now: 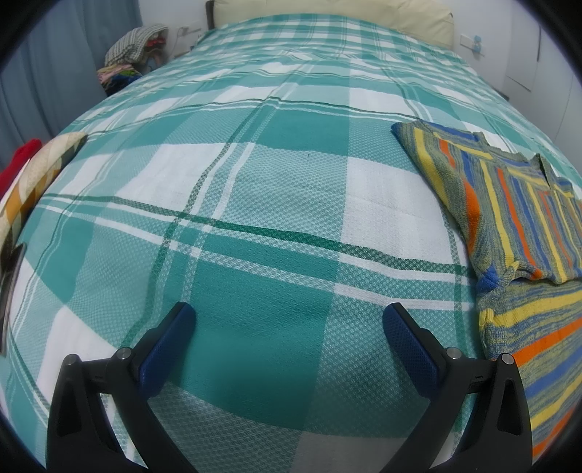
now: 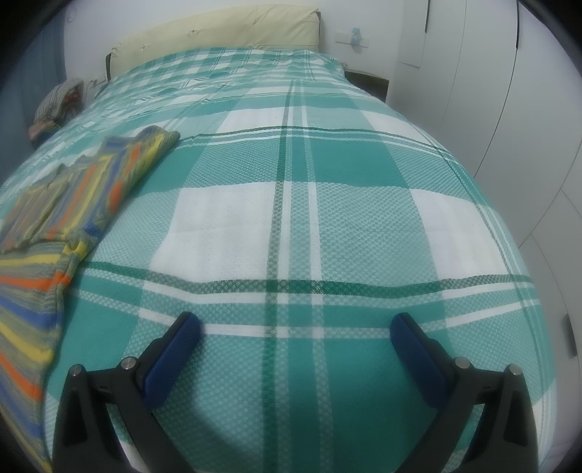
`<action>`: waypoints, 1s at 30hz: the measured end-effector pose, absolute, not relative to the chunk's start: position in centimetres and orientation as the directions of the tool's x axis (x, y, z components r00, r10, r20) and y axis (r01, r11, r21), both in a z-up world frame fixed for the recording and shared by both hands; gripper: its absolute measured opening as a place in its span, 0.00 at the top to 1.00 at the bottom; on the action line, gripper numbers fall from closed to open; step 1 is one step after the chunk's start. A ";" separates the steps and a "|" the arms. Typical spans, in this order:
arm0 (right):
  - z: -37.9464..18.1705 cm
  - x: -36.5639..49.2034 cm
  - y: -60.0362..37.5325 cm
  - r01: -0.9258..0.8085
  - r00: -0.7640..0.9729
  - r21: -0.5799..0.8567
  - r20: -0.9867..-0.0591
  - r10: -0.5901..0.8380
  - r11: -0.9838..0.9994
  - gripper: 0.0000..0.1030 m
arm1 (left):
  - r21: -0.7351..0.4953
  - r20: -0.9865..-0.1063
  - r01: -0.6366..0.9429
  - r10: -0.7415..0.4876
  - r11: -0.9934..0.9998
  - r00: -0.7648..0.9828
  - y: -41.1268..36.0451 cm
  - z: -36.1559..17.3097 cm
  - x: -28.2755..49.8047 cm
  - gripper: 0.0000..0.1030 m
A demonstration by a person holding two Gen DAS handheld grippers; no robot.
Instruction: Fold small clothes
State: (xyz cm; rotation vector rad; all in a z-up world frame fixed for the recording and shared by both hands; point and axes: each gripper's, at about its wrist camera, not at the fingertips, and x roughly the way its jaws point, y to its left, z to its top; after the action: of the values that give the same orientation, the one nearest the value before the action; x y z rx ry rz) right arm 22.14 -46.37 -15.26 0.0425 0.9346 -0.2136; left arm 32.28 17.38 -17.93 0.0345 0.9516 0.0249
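Observation:
A striped knit sweater (image 1: 516,218) in yellow, orange, blue and grey-green lies on the plaid bedspread (image 1: 276,203), at the right edge of the left wrist view. In the right wrist view the same sweater (image 2: 69,196) lies at the far left, its upper part folded over the lower part. My left gripper (image 1: 289,316) hovers open over bare bedspread, well left of the sweater, nothing between its blue pads. My right gripper (image 2: 294,325) is also open above the bedspread (image 2: 327,218), to the right of the sweater, holding nothing.
A cream headboard (image 2: 218,31) closes the far end of the bed. A pile of clothes (image 1: 134,54) sits beside the bed by the blue curtain. A patterned cushion (image 1: 32,182) and red fabric (image 1: 16,160) lie at the left edge. White wardrobe doors (image 2: 527,109) stand to the right.

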 end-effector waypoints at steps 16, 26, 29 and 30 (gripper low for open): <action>-14.8 22.3 -47.3 0.174 0.565 -0.002 -0.819 -0.101 0.985 0.00 | 0.023 -0.836 -0.005 0.022 1.000 0.548 17.7 -16.4 31.6 0.02; 3.7 11.0 -46.4 -0.171 0.796 0.012 -0.587 0.146 0.985 0.00 | -0.073 -0.452 0.078 -0.103 0.994 0.886 23.0 7.9 19.3 0.00; 7.8 8.6 -44.6 -0.263 0.829 -0.005 -0.513 0.223 0.965 0.00 | -0.141 -0.404 0.150 -0.195 0.979 0.894 22.6 11.2 16.9 0.00; 8.1 8.0 -44.0 -0.275 0.825 0.002 -0.514 0.237 0.962 0.00 | -0.163 -0.429 0.191 -0.244 0.968 0.869 21.9 10.8 16.1 0.00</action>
State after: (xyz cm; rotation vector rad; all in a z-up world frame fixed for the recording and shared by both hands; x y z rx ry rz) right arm 8.04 -44.01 8.11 -0.0731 0.5362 0.2721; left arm 16.05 21.90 10.77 -0.1169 0.4638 -0.2283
